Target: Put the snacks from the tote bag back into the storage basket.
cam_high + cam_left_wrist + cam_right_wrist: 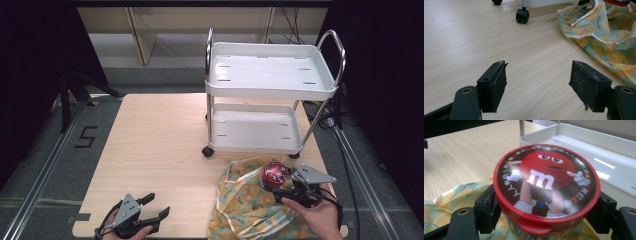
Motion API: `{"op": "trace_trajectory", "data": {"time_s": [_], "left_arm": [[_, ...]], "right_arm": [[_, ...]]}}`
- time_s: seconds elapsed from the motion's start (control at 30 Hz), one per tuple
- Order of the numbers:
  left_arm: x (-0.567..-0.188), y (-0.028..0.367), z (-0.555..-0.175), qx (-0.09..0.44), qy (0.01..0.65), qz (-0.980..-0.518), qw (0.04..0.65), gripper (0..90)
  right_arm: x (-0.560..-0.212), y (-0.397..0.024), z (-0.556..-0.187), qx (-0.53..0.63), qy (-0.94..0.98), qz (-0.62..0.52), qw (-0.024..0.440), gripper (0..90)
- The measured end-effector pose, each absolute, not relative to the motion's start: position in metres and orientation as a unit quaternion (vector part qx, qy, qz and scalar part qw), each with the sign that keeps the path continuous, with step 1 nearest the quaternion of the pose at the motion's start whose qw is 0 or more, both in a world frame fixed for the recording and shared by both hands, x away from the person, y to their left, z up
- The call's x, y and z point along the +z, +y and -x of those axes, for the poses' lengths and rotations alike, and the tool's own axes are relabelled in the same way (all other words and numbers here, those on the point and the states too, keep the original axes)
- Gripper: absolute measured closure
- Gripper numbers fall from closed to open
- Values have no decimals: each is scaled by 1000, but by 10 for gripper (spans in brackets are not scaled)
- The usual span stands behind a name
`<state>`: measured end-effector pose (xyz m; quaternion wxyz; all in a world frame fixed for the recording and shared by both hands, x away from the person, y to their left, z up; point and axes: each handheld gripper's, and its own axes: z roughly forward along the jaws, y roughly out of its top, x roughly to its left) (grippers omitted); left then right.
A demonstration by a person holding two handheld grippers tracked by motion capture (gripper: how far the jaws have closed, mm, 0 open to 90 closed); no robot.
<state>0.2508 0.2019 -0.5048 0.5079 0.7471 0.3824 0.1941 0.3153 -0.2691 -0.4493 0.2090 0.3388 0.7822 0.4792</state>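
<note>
A round candy tub with a red lid (546,182) sits between the jaws of my right gripper (546,207), which is shut on it; the lid shows a red cartoon candy figure. From above, the tub (275,173) is held over a crumpled yellow-and-green printed bag (245,200) at the table's near right, with the right gripper (295,190) just behind it. My left gripper (156,206) rests open near the table's front left edge, nothing between its pads (496,85). The bag (604,32) lies to its right.
A white two-shelf cart (270,90) with chrome handles stands on the far right of the wooden table (160,145); its black caster (522,15) is close to the bag. Dark curtains flank both sides.
</note>
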Motion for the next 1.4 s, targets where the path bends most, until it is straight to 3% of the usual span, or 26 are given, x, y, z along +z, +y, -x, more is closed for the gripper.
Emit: {"op": "trace_trajectory", "data": {"time_s": [0.8,0.93,0.97,1.4], "left_arm": [[-506,201,-250,188,395,-739,512,284],[-506,201,-250,188,396,-739,512,285],[-506,201,-250,188,395,-739,511,284],[-506,202,-251,188,396,-738,513,285]], "right_arm": [[-443,-262,-322,487,779,-325,224,263],[-442,-259,-319,484,781,-339,204,263],[-442,-259,-321,485,780,-329,219,263],[-439,-251,-323,485,781,-332,211,263]]}}
